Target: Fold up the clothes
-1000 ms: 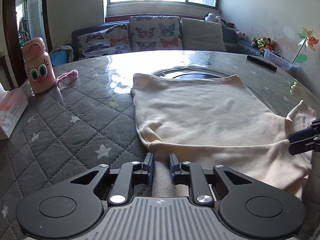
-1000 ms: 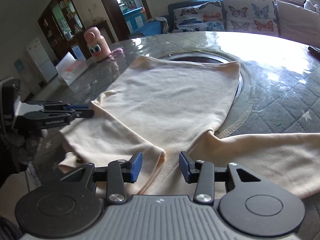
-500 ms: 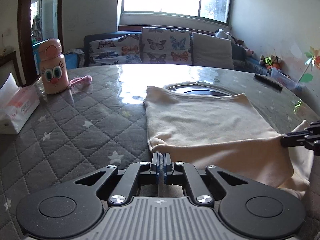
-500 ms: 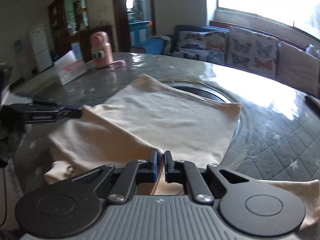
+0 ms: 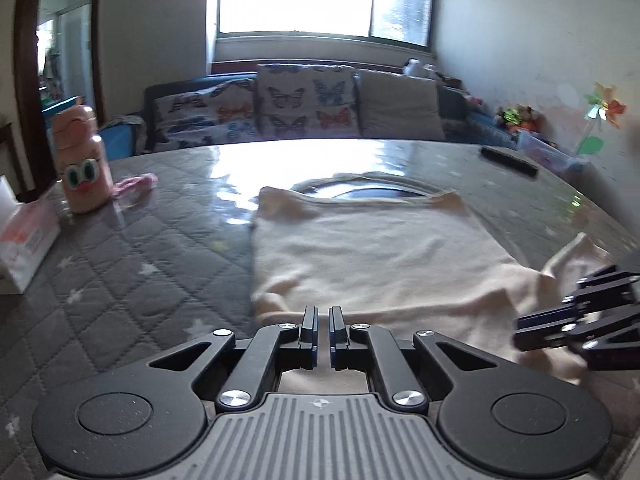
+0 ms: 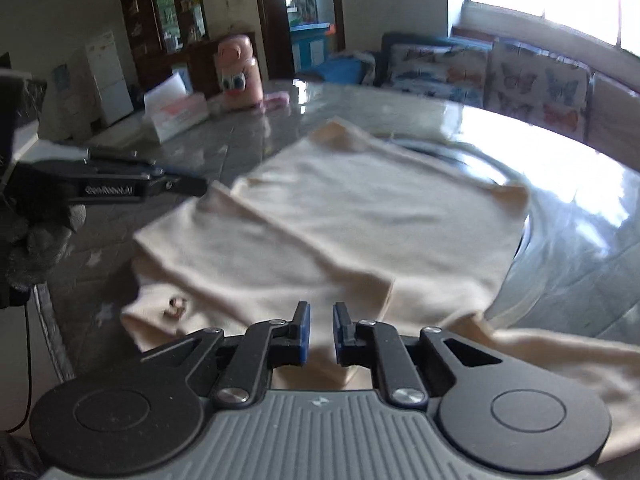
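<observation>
A cream long-sleeved top (image 5: 380, 248) lies spread on the quilted grey table (image 5: 120, 280). My left gripper (image 5: 323, 312) pinches its near left edge, and its jaws are easing open a little with cloth between them. In the right wrist view the left gripper (image 6: 200, 189) meets a raised corner of the top (image 6: 360, 208). My right gripper (image 6: 321, 312) holds the near right edge, its jaws also opening slightly, with fabric in the narrow gap. From the left wrist view the right gripper (image 5: 518, 328) sits at the cloth's right side. One sleeve (image 6: 560, 356) trails off to the right.
A pink cartoon bottle (image 5: 82, 168) and a tissue box (image 5: 24, 240) stand at the table's left. A black remote (image 5: 508, 160) lies far right. A round glass recess (image 5: 372, 192) sits under the top's far edge. A sofa with butterfly cushions (image 5: 304, 100) stands behind.
My right gripper went from open to closed on the top's near edge. Both grippers have risen with the cloth, and the near edge now sits folded over the body. Both jaws show a slightly wider gap.
</observation>
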{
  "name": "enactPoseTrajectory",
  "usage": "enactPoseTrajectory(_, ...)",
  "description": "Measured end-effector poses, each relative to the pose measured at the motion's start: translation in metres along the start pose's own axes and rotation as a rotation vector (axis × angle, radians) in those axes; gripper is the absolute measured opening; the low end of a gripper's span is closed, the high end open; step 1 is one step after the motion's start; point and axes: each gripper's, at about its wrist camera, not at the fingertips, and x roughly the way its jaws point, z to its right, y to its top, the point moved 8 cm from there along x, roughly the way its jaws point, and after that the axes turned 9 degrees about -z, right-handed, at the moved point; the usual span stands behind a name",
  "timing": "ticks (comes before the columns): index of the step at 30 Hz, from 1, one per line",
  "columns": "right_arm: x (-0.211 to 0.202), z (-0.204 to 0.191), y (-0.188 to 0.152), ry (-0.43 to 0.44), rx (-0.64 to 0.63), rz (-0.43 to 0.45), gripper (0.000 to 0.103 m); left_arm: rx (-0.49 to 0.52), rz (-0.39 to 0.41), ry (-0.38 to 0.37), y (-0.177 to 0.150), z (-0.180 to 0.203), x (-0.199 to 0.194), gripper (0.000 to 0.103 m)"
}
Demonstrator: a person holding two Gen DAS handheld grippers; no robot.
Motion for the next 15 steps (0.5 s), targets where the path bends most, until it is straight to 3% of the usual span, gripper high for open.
enactPoseTrajectory(4, -0.004, 0.002, -0.008, -0.004, 0.016, 0.001, 0.013, 0.038, -0.051, -0.018, -0.010, 0.015, 0.015, 0.008)
enactPoseTrajectory(8, -0.034, 0.021, -0.013, -0.037, 0.083, 0.052, 0.022, 0.048, -0.062, -0.023, -0.012, 0.020, 0.019, 0.008)
enactPoseTrajectory(15, -0.080, 0.120, -0.058, -0.277, 0.357, 0.098, 0.024, 0.084, -0.035, -0.055, -0.001, 0.042, 0.013, 0.008)
